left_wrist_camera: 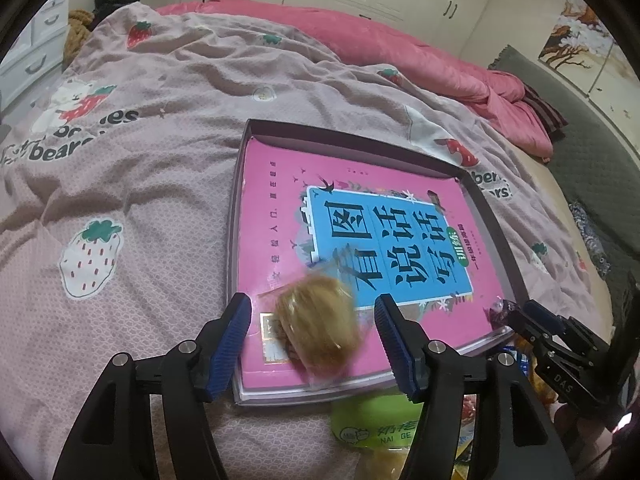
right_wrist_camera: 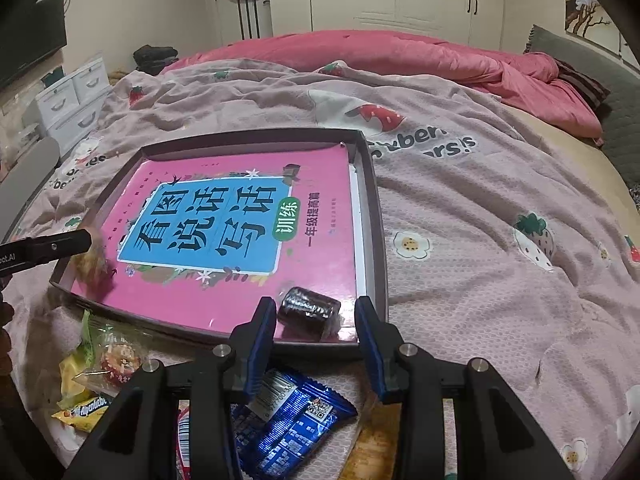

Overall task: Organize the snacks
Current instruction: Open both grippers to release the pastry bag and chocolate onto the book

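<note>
I hold the left gripper (left_wrist_camera: 314, 344) with its jaws apart around a blurred golden wrapped cake (left_wrist_camera: 318, 326); neither pad touches it, and it sits over the near left corner of the pink book (left_wrist_camera: 276, 208) inside the dark tray (left_wrist_camera: 494, 216). The right gripper (right_wrist_camera: 316, 340), also spread and clear, brackets a dark wrapped snack (right_wrist_camera: 310, 306) lying crosswise at the near right corner. Loose packets (right_wrist_camera: 280, 420) lie beneath the tools; open book lies ahead.

Both grippers point steeply downward, the left gripper (left_wrist_camera: 314, 338) with its blue-padded jaws spread wide apart, the right gripper (right_wrist_camera: 316, 330) with jaws parted more narrowly, pads pressing nothing.
</note>
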Available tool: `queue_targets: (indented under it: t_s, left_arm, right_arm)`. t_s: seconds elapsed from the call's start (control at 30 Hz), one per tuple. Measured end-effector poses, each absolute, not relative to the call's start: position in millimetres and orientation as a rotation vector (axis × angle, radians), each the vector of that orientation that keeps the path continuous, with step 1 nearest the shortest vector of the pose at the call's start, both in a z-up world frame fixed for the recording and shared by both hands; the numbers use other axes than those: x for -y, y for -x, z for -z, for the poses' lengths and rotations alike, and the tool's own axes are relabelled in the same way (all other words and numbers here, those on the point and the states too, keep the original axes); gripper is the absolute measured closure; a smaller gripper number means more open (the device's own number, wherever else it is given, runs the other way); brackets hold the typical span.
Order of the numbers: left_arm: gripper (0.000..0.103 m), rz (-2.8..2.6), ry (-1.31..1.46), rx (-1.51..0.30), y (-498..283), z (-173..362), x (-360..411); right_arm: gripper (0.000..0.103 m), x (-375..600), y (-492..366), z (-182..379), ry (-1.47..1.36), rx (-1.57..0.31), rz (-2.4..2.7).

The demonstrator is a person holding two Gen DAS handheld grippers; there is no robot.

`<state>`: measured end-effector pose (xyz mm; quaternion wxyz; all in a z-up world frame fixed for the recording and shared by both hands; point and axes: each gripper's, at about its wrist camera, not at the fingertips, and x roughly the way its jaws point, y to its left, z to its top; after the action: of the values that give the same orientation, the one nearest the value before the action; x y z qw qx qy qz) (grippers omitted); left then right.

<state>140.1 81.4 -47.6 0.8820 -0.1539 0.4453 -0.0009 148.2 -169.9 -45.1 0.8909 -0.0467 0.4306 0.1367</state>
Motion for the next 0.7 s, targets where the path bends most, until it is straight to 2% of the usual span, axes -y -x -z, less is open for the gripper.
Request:
queue_targets:
  t_s: [0.2,0.33,0.43,0.7]
  left_arm:
    - [0.037,0.005,0.322,-0.924,-139.9,46.2,-81.5]
    - [0.028,0.009,0.326,-0.912,-138.5,42.5,-81.9]
    - [0.028,0.015,0.330,-0.901,-136.3,37.0,-81.9]
    - [0.028,0.027,0.326,-0.881,-127.2,24.7,-79.7]
  right_arm:
    - [0.062,172.6,-148.0,44.0,0.090,-0.890,-0.280]
    - [0.061,174.1,-147.0,40.9,0.080,-0.878,-0.284]
    - [0.056,176.3,-144.7,36.7,0.060,-0.860,-0.297]
    - [0.053,174.9,-136.9,25.7,0.055,-0.807,-0.326]
